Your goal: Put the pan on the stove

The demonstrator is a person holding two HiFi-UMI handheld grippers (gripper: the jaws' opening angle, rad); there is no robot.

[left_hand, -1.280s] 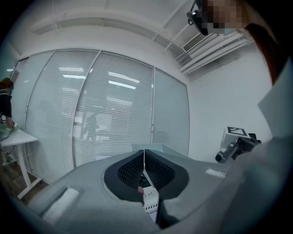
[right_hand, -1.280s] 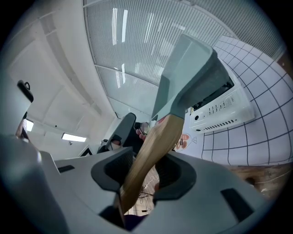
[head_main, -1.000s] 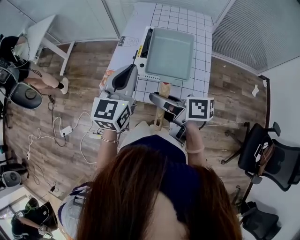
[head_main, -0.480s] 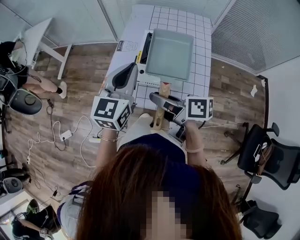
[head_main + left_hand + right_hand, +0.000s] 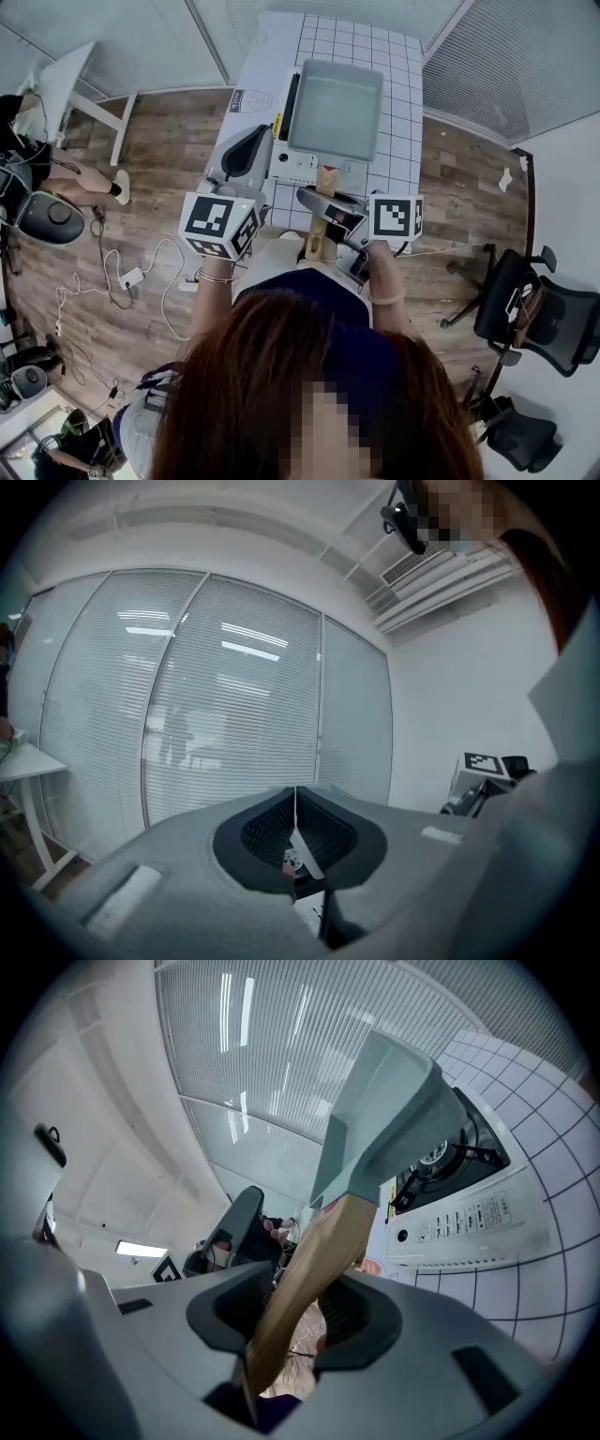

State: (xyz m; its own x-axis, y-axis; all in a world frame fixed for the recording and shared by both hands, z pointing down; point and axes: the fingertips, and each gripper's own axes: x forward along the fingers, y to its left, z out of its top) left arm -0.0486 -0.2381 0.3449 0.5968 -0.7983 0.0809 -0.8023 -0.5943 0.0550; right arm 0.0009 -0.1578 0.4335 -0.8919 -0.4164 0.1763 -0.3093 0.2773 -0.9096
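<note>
Okay: fingers (image 5: 234,1312) of your right gripper (image 5: 300,1307) clamp the wooden handle (image 5: 309,1251) of the pan (image 5: 337,108), which is over the stove (image 5: 298,167) on the bench (image 5: 398,141). Fingers (image 5: 267,827) of your left gripper (image 5: 295,803) are pressed together, nothing between.

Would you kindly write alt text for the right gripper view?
The right gripper clamps the wooden handle of a grey-green square pan. Behind it, a white stove with a black burner sits on a tiled table.

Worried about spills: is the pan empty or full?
Empty. The head view looks straight into the pan and shows only its bare grey bottom.
</note>
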